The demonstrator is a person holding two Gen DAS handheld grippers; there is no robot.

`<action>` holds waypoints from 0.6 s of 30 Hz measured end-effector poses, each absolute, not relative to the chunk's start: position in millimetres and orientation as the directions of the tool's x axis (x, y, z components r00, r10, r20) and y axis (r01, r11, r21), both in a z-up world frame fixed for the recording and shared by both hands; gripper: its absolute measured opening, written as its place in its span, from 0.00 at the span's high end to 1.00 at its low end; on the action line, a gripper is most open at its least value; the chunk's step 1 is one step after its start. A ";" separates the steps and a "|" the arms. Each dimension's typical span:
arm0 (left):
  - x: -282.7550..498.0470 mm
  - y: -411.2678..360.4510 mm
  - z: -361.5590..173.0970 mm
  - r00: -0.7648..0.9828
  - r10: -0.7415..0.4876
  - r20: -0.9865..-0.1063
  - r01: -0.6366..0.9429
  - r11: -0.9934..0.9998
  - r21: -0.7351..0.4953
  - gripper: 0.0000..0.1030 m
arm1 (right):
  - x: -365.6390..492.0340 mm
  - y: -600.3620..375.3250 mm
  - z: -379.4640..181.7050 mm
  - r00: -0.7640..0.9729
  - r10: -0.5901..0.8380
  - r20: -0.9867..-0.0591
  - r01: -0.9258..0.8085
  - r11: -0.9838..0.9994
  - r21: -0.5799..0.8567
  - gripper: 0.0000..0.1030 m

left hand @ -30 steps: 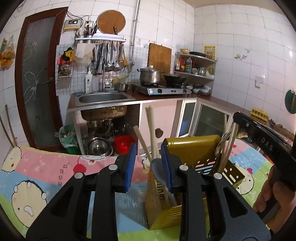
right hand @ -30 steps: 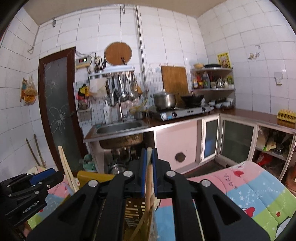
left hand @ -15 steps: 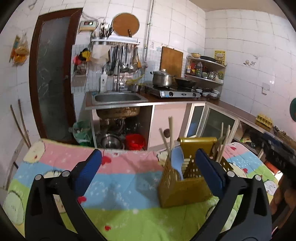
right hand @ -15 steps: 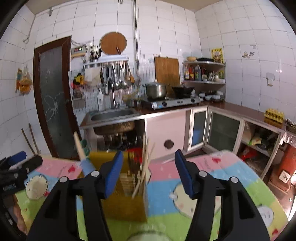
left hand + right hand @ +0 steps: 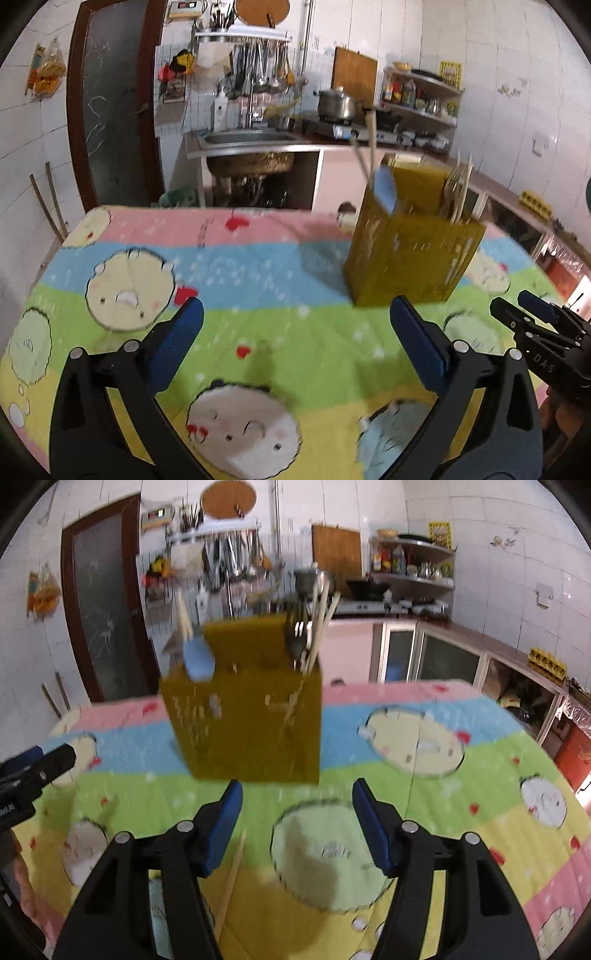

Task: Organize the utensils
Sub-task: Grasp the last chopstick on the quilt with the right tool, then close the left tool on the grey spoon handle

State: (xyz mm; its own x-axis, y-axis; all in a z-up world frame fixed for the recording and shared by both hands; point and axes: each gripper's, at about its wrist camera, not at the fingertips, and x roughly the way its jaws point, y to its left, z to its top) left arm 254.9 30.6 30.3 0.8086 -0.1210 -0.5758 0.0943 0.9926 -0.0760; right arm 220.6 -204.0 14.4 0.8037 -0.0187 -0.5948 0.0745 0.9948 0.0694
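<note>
A yellow perforated utensil holder (image 5: 413, 254) (image 5: 247, 723) stands on the cartoon tablecloth. In its left compartment are a blue-handled utensil (image 5: 386, 188) (image 5: 199, 657) and wooden chopsticks (image 5: 369, 144); forks and more chopsticks (image 5: 317, 627) stand in the right one. My left gripper (image 5: 295, 314) is wide open, holds nothing, and is short of the holder and to its left. My right gripper (image 5: 297, 794) is open and holds nothing, just in front of the holder. A single wooden chopstick (image 5: 231, 882) lies on the cloth under the right gripper's left finger.
The tablecloth (image 5: 258, 258) covers the whole table. Beyond the far edge are a sink counter (image 5: 251, 142), a stove with a pot (image 5: 338, 107) and a dark door (image 5: 110, 110). Each view shows the other gripper at its side, the right gripper (image 5: 532, 321) and the left gripper (image 5: 37, 768).
Both grippers have opened and pulled back from the holder. The left let go of the blue-handled utensil and the right let go of a chopstick, and both now stand in the holder.
</note>
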 end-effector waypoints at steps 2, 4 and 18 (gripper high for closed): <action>253.4 34.8 18.4 0.799 -0.107 -0.592 0.085 0.994 -0.064 0.05 | 221.5 -196.9 -0.1 0.772 -0.007 -0.635 0.074 0.994 0.079 0.41; 252.6 39.0 9.1 0.791 -0.093 -0.605 0.075 0.996 -0.055 0.05 | 226.3 -190.5 -10.3 0.742 -0.002 -0.670 0.073 0.994 0.078 0.41; 253.5 39.3 -12.5 0.740 -0.093 -0.666 0.086 0.995 -0.043 0.05 | 258.1 -163.5 -46.9 0.617 0.037 -0.786 0.049 0.995 0.085 0.91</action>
State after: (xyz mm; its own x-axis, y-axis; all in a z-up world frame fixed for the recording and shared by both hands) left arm 253.5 39.3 -12.5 0.7398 -0.0930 -0.6664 0.0863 0.9953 -0.0431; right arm 258.1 -163.5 -46.9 0.6175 0.0366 -0.7857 0.0487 0.9952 0.0846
